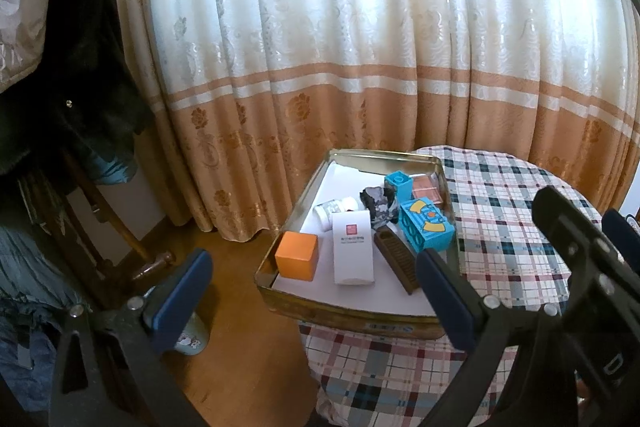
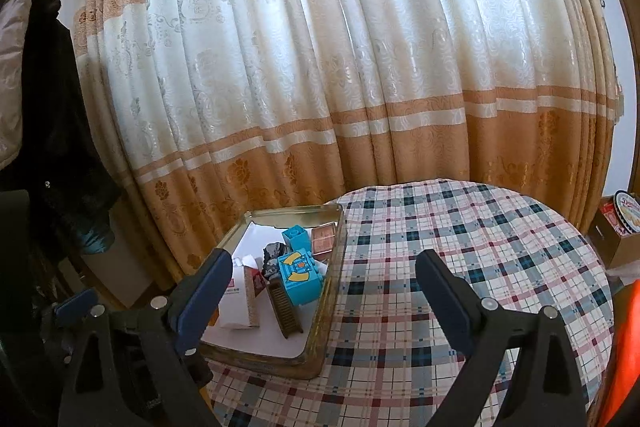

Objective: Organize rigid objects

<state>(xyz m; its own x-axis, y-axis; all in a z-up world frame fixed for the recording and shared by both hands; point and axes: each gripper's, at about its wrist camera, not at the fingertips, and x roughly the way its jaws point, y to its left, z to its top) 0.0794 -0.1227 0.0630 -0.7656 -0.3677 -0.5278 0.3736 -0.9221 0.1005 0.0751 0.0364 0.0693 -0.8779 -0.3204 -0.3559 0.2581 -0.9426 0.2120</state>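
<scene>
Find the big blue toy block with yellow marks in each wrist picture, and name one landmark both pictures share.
Left wrist view: the blue block sits right of centre, against the tin's right wall.
Right wrist view: the blue block sits left of centre, low, near the same wall.
Shared landmark: the metal tin on the plaid tablecloth.

Assorted blocks, boxes (image 1: 353, 247) inside tin (image 1: 352, 317)

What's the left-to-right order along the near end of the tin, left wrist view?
Orange box → white carton → brown comb → blue patterned block, which sits a little farther back. All lie inside the tin on its white liner.
</scene>
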